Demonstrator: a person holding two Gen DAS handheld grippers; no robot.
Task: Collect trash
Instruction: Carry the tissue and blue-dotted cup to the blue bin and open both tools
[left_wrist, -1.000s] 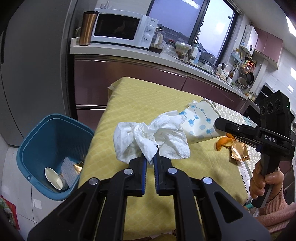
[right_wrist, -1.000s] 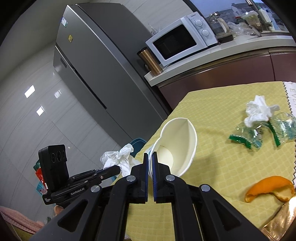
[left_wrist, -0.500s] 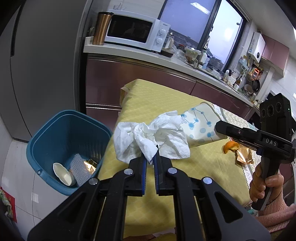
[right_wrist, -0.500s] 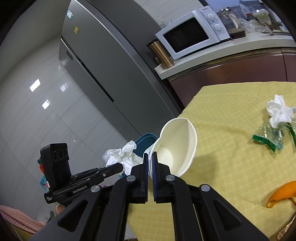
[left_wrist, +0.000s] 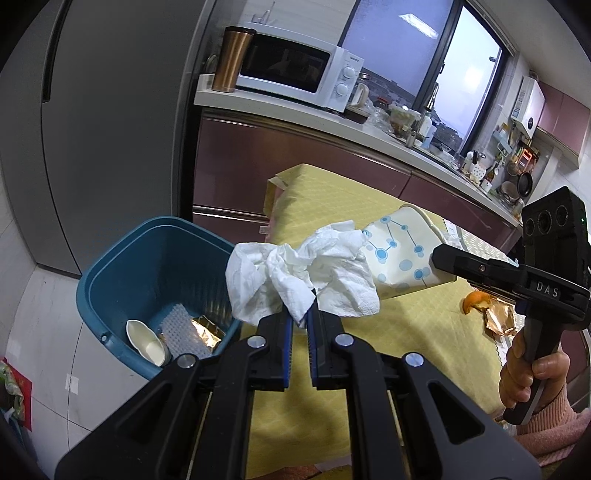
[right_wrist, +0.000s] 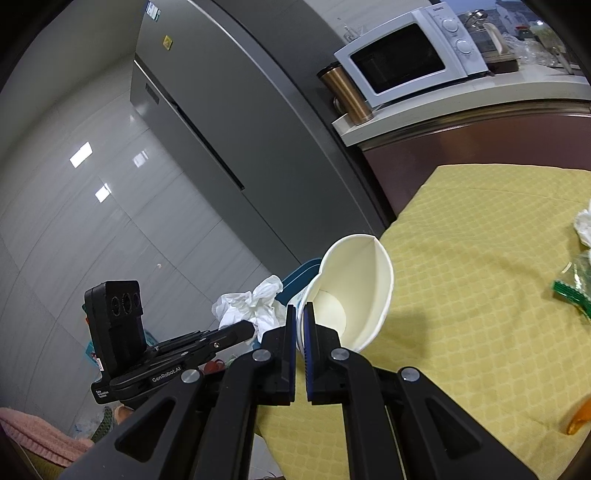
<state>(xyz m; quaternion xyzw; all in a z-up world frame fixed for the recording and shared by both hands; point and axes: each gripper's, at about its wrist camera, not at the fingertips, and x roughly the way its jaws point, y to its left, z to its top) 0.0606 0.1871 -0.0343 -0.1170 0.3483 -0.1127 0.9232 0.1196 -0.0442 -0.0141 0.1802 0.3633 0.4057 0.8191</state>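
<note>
left gripper (left_wrist: 300, 317): jaws clamped on a corner of the crumpled paper towel (left_wrist: 295, 273), centre of the left wrist view; also seen lower left in the right wrist view (right_wrist: 248, 330)
crumpled paper towel: hanging up off the jaws, bunched white, sitting in frame between the bin and the cup; shows up in the right wrist view too (right_wrist: 249, 304), just left of the cup
right gripper (right_wrist: 300, 325): jaws pinched together on the rim wall of the paper cup (right_wrist: 356, 291), lower centre of that view; over on the right edge of the left wrist view (left_wrist: 439, 258), a hand (left_wrist: 532, 376) wrapped round the handle, pink sleeve below
paper cup: tilted, open mouth facing the right wrist camera, white inside; from the left wrist view (left_wrist: 402, 251) blue dots and lines on the outside, held above the table
blue bin (left_wrist: 122, 266): left of frame on the floor, just beside the table edge, open top
in the bin: squashed white cup (left_wrist: 146, 341), bubble wrap bit (left_wrist: 181, 332), gold foil wrapper (left_wrist: 207, 328)
table (left_wrist: 406, 332): yellow checked cloth, centre to right of frame
still on the table: orange peel (left_wrist: 476, 301) touching a gold wrapper (left_wrist: 498, 319), lower right in the left wrist view; white tissue wad (right_wrist: 583, 225) and clear plastic with green strip (right_wrist: 572, 284) at the right edge of the right wrist view
background: grey fridge (left_wrist: 92, 110) upper left, white microwave (left_wrist: 295, 74) and copper tumbler (left_wrist: 232, 59) up on the kitchen worktop
</note>
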